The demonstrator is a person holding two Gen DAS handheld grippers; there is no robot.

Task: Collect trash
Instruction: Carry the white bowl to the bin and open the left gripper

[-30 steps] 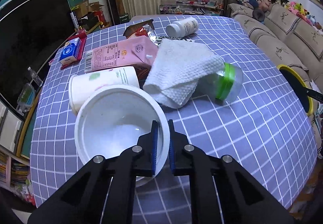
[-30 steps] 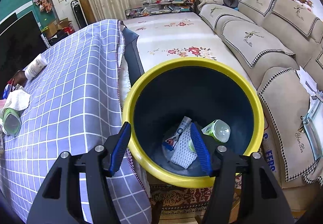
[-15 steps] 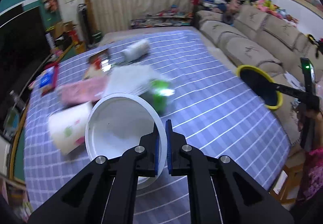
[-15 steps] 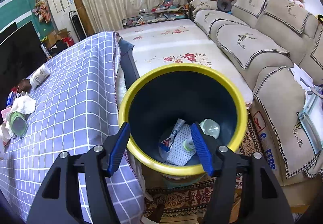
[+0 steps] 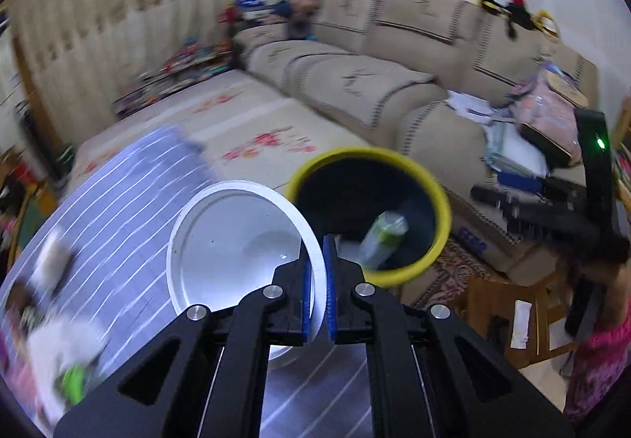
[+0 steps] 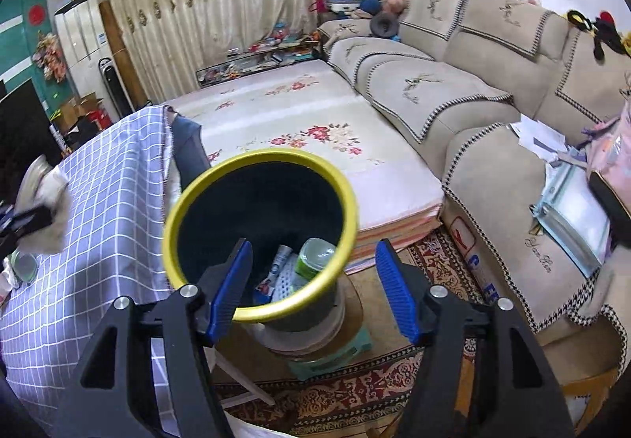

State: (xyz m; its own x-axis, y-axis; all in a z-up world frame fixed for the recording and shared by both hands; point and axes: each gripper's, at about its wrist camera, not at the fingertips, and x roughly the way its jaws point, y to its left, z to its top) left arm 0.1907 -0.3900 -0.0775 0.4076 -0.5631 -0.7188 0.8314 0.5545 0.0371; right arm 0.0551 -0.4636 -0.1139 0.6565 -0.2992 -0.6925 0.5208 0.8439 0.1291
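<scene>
Left wrist: left gripper [image 5: 318,282] pinches white bowl [image 5: 236,260] beside yellow-rimmed bin [image 5: 443,217].

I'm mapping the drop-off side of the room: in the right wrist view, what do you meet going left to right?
Checked tablecloth → yellow-rimmed bin → floral mat → sofa.
</scene>
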